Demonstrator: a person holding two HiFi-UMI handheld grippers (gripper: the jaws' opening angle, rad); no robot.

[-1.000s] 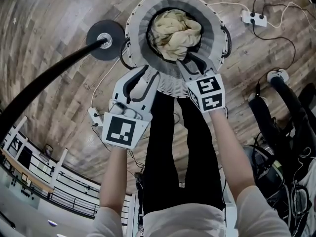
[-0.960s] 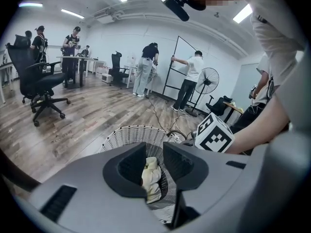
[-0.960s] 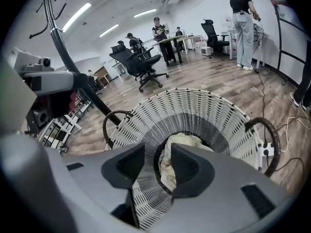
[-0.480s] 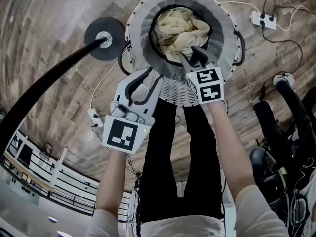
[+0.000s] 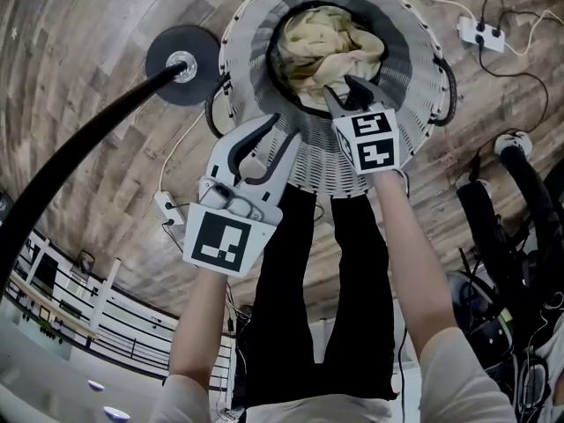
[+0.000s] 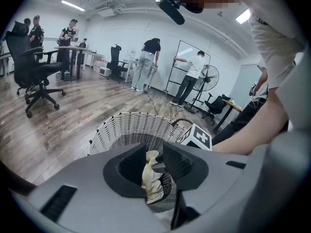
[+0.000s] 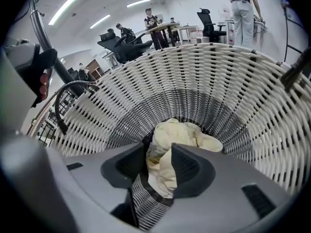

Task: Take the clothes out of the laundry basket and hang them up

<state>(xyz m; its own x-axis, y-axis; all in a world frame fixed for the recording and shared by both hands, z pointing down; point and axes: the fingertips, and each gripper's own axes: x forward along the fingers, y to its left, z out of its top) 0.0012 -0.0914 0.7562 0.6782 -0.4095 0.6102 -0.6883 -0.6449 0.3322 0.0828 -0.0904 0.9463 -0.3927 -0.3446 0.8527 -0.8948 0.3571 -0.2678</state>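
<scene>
A round white wicker laundry basket (image 5: 414,51) stands on the wood floor with a crumpled cream garment (image 5: 330,47) at its bottom. My right gripper (image 5: 339,86) is inside the basket mouth, just above the garment, jaws open and nothing pinched. In the right gripper view the garment (image 7: 180,135) lies past my right gripper (image 7: 159,166), ringed by the basket wall (image 7: 218,81). My left gripper (image 5: 286,128) hangs open over the basket's near rim. From the left gripper view, the basket (image 6: 121,127) and a strip of the garment (image 6: 151,178) show beyond the left gripper (image 6: 155,164).
A black stand with a round base (image 5: 183,64) and a curved pole (image 5: 79,148) stands left of the basket. A power strip (image 5: 480,33) and cables lie at the upper right, with a dark office chair (image 5: 493,227) on the right. People (image 6: 148,64) stand by a garment rack (image 6: 192,57) far off.
Both grippers have come down toward the basket. The right gripper has dropped past the rim to just above the garment. The left now sits over the near rim.
</scene>
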